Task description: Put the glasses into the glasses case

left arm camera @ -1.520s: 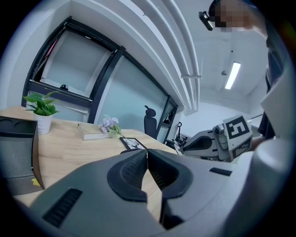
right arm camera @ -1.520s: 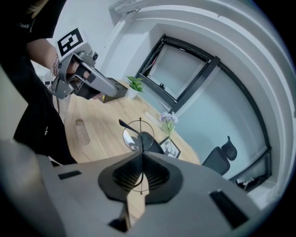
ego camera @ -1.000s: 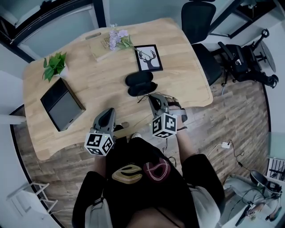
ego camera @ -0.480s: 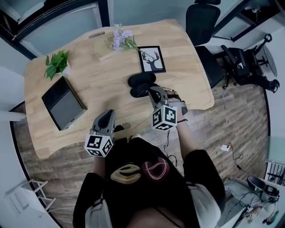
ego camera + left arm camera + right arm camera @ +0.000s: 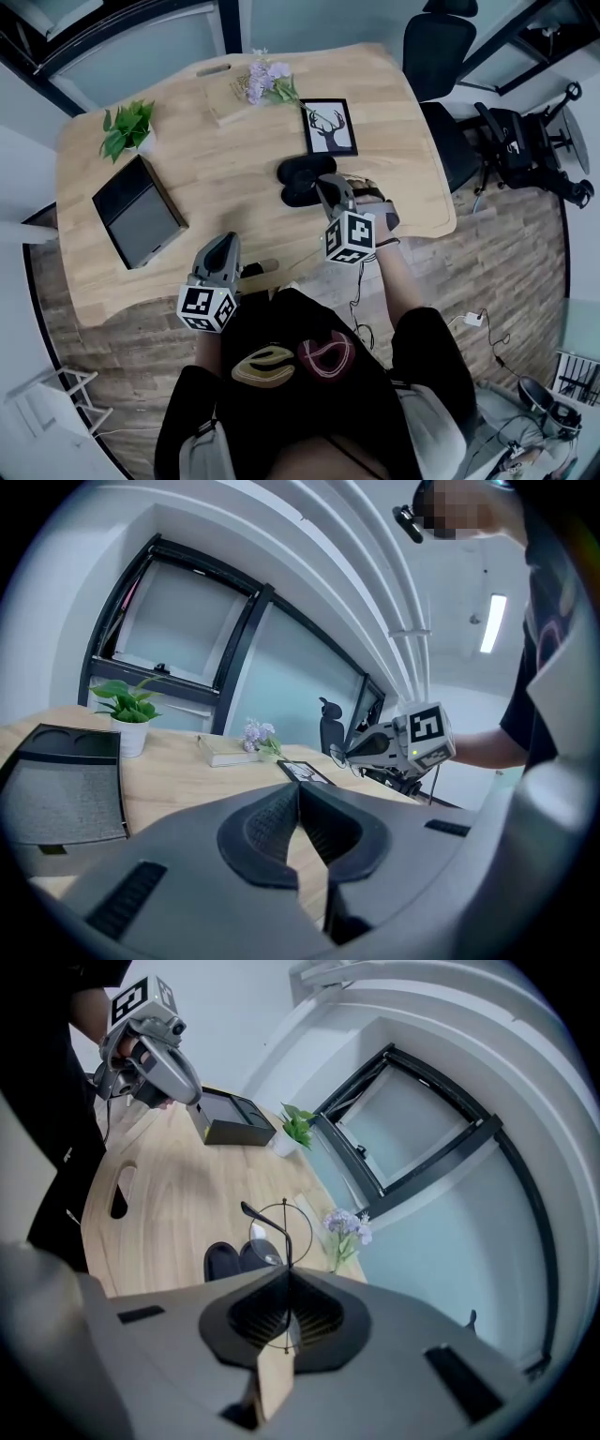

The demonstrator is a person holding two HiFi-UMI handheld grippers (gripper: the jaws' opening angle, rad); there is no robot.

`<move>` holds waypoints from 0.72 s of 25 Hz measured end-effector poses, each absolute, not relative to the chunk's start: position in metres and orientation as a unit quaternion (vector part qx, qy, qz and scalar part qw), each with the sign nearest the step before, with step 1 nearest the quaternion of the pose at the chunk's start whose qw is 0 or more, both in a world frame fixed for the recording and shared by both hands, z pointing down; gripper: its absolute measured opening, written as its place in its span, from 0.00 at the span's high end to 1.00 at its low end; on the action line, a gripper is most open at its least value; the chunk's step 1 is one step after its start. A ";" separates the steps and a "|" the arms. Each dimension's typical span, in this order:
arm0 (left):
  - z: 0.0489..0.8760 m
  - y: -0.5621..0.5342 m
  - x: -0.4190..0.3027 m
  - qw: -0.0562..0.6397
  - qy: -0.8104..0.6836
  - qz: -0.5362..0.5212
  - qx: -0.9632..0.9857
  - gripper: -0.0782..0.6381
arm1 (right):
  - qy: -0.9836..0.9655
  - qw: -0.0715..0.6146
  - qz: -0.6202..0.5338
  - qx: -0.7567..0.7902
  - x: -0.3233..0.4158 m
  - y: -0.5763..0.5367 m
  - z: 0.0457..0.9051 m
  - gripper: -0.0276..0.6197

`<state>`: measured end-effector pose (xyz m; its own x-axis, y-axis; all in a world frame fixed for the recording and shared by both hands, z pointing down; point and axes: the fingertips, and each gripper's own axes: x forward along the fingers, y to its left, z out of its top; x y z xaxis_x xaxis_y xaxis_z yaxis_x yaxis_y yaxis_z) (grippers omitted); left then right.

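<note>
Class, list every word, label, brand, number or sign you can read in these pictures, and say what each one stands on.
No readable words or numbers anywhere.
Marker cubes: black-and-white square patterns only, no letters.
Framed picture: a deer head, no caption.
Book: cover print too small to read.
Shirt: two looped emblems, no legible text.

Wooden table [image 5: 225, 202] carries plant [image 5: 127, 131], dark box [image 5: 139, 211], book [image 5: 225, 101], deer picture [image 5: 330, 127], glasses case [image 5: 302, 178].
</note>
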<state>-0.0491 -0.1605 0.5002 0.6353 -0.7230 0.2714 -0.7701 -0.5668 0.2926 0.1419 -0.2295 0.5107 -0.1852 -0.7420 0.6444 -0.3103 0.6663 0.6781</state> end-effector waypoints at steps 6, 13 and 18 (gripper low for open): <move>0.500 -0.161 -0.059 0.194 -0.440 0.062 0.875 0.87 | -0.747 0.536 -0.212 0.331 0.136 -0.239 0.520 0.94; 0.505 -0.162 -0.071 0.201 -0.458 0.062 0.864 0.87 | -0.749 0.545 -0.217 0.308 0.132 -0.250 0.534 0.94; 0.505 -0.165 -0.074 0.198 -0.465 0.064 0.861 0.87 | -0.750 0.553 -0.214 0.294 0.133 -0.256 0.544 0.94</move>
